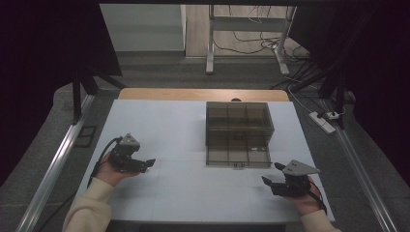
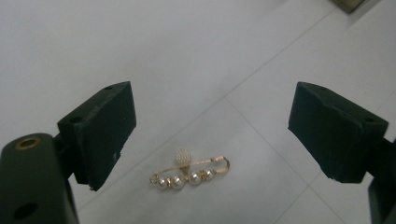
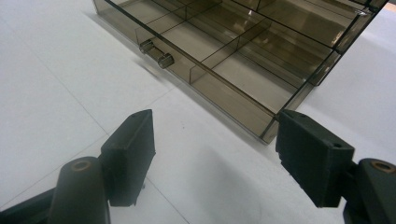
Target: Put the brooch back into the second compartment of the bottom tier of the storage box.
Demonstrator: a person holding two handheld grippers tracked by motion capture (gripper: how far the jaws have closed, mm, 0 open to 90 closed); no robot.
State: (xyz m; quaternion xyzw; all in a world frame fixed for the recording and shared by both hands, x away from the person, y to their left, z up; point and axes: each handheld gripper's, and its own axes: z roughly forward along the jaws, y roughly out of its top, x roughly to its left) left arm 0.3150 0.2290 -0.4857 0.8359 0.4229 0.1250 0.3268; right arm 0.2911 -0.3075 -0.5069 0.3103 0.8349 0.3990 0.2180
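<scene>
A white worktop (image 1: 164, 130) fills the frame's centre. Beyond it, top centre, stands a desk frame (image 1: 249, 36); a power strip (image 1: 323, 121) lies right.

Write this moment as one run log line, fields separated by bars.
left claw: open above pearl brooch | right claw: open, empty | smoked drawer box: drawer pulled out

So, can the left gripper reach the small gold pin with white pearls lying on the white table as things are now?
Probably yes. The left gripper has its jaws open wide, and the gold pearl pin lies flat on the white table just below the gap between them, with nothing in the way.
</scene>
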